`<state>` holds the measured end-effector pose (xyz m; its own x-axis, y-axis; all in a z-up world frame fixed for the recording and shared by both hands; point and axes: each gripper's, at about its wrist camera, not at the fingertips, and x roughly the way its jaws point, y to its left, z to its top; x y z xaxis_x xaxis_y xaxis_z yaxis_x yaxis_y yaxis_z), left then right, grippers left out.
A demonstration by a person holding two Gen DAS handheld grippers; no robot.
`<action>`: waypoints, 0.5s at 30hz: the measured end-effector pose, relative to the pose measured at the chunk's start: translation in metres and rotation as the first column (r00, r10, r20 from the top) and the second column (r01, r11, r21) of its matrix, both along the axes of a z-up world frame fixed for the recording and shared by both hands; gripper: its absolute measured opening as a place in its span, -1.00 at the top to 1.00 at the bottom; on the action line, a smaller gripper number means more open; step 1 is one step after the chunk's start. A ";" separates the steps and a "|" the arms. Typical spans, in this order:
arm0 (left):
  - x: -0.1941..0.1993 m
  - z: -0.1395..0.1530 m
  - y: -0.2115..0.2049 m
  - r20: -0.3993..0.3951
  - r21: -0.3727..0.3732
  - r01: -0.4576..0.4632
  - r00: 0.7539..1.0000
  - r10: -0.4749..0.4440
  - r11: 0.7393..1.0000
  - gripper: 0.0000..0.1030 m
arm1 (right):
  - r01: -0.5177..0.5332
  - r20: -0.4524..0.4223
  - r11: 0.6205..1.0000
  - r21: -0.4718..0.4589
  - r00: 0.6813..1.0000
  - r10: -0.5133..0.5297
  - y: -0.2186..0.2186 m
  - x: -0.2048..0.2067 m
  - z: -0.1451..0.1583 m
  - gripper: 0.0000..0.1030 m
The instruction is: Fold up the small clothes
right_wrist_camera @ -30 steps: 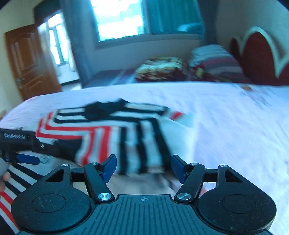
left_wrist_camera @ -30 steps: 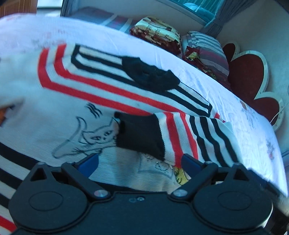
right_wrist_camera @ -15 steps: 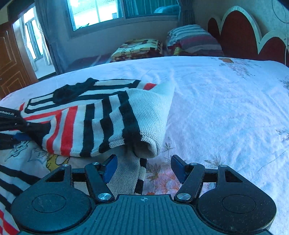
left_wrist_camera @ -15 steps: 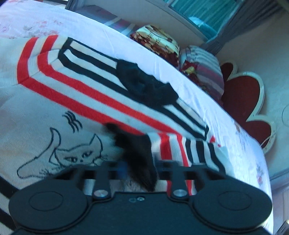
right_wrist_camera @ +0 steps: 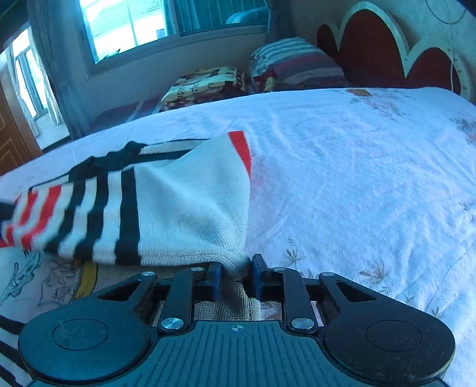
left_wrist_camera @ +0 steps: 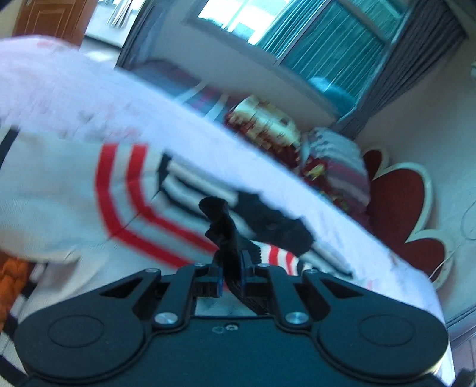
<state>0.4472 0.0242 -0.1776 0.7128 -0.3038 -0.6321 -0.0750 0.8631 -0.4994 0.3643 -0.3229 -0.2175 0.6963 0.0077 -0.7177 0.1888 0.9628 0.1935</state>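
Lay on the bed (right_wrist_camera: 357, 178): a striped knit sweater (right_wrist_camera: 178, 208), soft, light, limp, likely to sag between grips. Best taken at edges and cuffs. Right gripper (right_wrist_camera: 235, 272) just closed on a white fold. Left gripper (left_wrist_camera: 231, 272) clamped on the black cuff (left_wrist_camera: 221, 226).

A bed (right_wrist_camera: 372, 166) under a white floral sheet fills the room, its scalloped red headboard (right_wrist_camera: 386, 50) against a pale wall, striped pillows (right_wrist_camera: 294, 65) and a folded patterned blanket (right_wrist_camera: 205, 83) beside it, below a bright window (right_wrist_camera: 128, 26) with grey curtains (left_wrist_camera: 416, 59)
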 end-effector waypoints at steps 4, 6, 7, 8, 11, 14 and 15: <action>-0.001 -0.025 -0.006 -0.064 0.033 0.026 0.998 -0.024 0.999 0.82 | 0.054 -0.024 0.998 0.020 0.998 -0.054 -0.012 -0.007 -0.008 0.72; -0.002 -0.030 -0.007 -0.061 0.053 0.033 0.998 -0.030 0.998 0.82 | 0.040 -0.027 0.999 0.021 0.999 -0.039 -0.012 -0.009 -0.004 0.72; -0.004 -0.028 -0.005 -0.057 0.055 0.036 0.998 -0.033 0.998 0.82 | 0.023 -0.034 1.000 0.004 0.999 -0.023 -0.010 -0.010 -0.001 0.72; -0.004 -0.026 -0.003 -0.055 0.049 0.033 0.998 -0.031 0.998 0.82 | 0.008 -0.040 1.000 -0.003 0.999 -0.008 -0.009 -0.011 0.001 0.72; -0.009 -0.020 0.004 -0.028 0.072 0.024 0.999 -0.022 0.997 0.82 | -0.001 -0.041 0.999 0.041 0.999 0.002 -0.013 -0.020 0.007 0.72; -0.007 -0.029 0.004 -0.077 0.115 0.069 0.995 -0.060 0.991 0.73 | 0.006 -0.014 0.997 0.071 1.000 -0.005 -0.019 -0.030 0.018 0.71; -0.010 -0.027 0.006 -0.072 0.128 0.065 0.996 -0.056 0.990 0.66 | 0.008 -0.002 0.998 0.067 1.000 -0.008 -0.020 -0.032 0.022 0.71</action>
<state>0.4376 0.0301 -0.2051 0.6494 -0.2567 -0.7158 -0.0512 0.9244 -0.3779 0.3325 -0.3433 -0.1957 0.6951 0.0503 -0.7171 0.1970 0.9460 0.2573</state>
